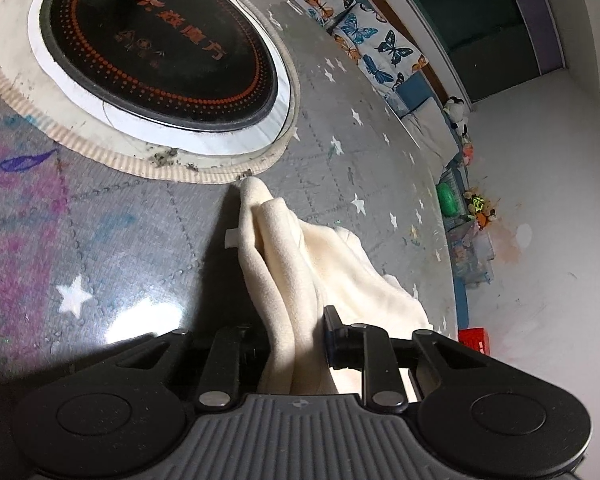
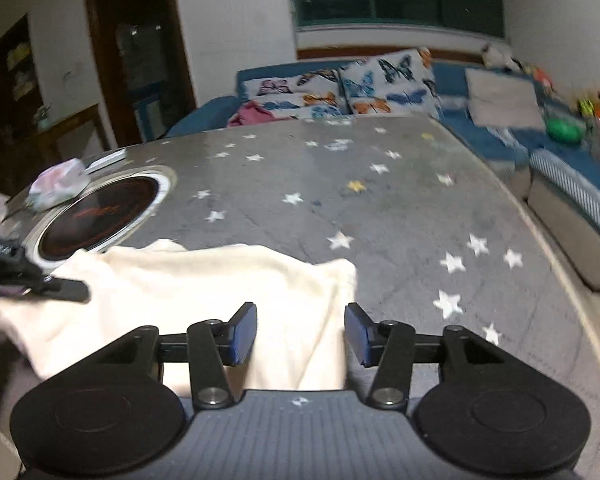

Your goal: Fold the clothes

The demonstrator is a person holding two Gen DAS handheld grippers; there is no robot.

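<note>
The left gripper [image 1: 296, 344] had its jaws pressed in on a bunched fold of the cream garment [image 1: 300, 264], the cloth rising between the fingers and gathered into soft ridges that ran away from the camera. The far tip of that bunch reached almost to the pale rim around the round black cooktop [image 1: 160, 52] set into the tabletop [image 1: 100, 240], which sat to the far left in this view. The rest of the garment draped to the right, across the grey star-printed surface.

In the right wrist view, the right gripper [image 2: 300, 334] hovered with its jaws well apart, holding nothing; the blue pads [image 2: 244, 332] stood either side of the garment's near right portion, with cloth showing in the gap between them, though whether the pads touched it could not be told. The cream garment [image 2: 204, 292] lay spread on the near left part of the tabletop [image 2: 380, 200], its right edge hanging in a loose fold. The left gripper [image 2: 36, 284] appeared at the left edge of this view, on the garment's left end. Behind the garment sat the cooktop [image 2: 100, 212], and beyond it a small pastel bundle [image 2: 58, 184]. Beyond the tabletop, a blue sofa [image 2: 500, 148] carried butterfly-print cushions [image 2: 384, 84].
</note>
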